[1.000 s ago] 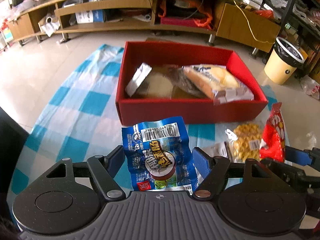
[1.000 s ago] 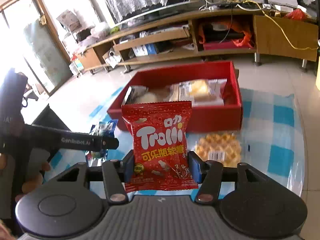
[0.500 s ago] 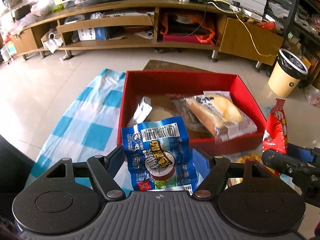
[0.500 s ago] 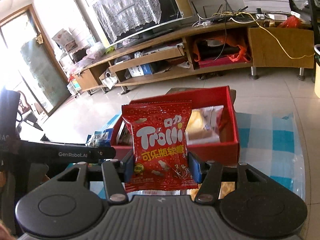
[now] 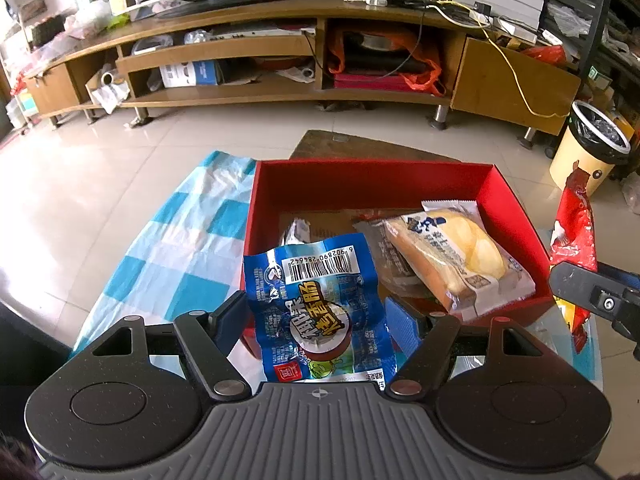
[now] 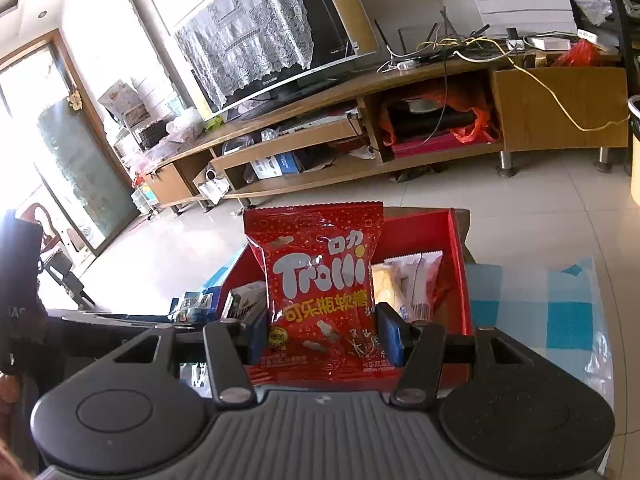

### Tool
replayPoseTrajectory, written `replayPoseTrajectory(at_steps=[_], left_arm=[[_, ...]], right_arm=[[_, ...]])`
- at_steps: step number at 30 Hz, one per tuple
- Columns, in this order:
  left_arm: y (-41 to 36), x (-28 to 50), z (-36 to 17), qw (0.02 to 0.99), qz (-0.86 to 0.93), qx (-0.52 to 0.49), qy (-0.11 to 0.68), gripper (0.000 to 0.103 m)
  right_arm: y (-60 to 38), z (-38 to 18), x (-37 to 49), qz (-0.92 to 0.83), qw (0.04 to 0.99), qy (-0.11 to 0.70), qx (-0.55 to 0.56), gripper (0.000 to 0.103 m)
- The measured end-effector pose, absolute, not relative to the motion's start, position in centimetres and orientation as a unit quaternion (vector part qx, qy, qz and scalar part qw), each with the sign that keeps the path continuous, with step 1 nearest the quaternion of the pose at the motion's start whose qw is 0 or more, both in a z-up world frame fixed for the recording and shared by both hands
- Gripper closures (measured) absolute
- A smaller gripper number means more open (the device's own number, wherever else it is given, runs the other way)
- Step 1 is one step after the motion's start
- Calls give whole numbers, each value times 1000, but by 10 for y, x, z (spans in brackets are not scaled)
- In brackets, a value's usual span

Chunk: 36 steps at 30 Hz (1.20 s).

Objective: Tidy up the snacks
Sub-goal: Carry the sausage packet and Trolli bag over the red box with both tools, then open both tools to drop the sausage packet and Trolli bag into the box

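Both grippers have come forward toward the red box [image 5: 400, 184] since a second ago: the box now fills more of each wrist view, and the waffle packet that lay on the cloth in front of it has dropped out of sight beneath the tools. The left gripper [image 5: 316, 316] is clamped on a blue sausage packet [image 5: 320, 308], its blue pads pressed against the two side edges; the packet stands upright between them, glossy and crinkled, with a white barcode strip along its top, yellow Chinese characters across the middle and a round brown picture below them. It hangs over the near left wall of the box. The right gripper [image 6: 322, 334] grips a red Trolli gummy bag [image 6: 320, 292] by its lower sides, pads squeezing the film; the bag is upright, serrated along the top, with white bubble lettering, a line of yellow Chinese characters and small cola-bottle drawings near the bottom. It is held at the near edge of the box, and from the left wrist view the same bag shows edge-on at the far right. Inside the box lie a wrapped bread roll [image 5: 452, 256], golden under clear and white film, towards the right wall, and a silver-edged packet [image 5: 298, 232] at the left, partly hidden behind the sausage packet. The box sits on a blue-and-white checked cloth [image 5: 172, 248] spread over a pale tiled floor [image 5: 100, 176].
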<state>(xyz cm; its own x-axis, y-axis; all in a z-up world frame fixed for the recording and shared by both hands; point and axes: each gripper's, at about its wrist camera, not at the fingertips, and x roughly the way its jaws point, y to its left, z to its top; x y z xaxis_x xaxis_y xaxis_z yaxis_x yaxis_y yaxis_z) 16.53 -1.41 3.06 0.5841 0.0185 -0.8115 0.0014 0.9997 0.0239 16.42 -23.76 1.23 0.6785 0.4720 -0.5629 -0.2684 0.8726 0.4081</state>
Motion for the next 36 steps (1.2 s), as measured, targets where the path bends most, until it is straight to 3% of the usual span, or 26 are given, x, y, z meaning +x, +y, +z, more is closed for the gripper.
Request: replayPoseTrajectory(at_steps=[36], left_arm=[[-20,231,0,882,29,49,467,21]], right_arm=[[-230,-32,251,176,890,395,146,47]])
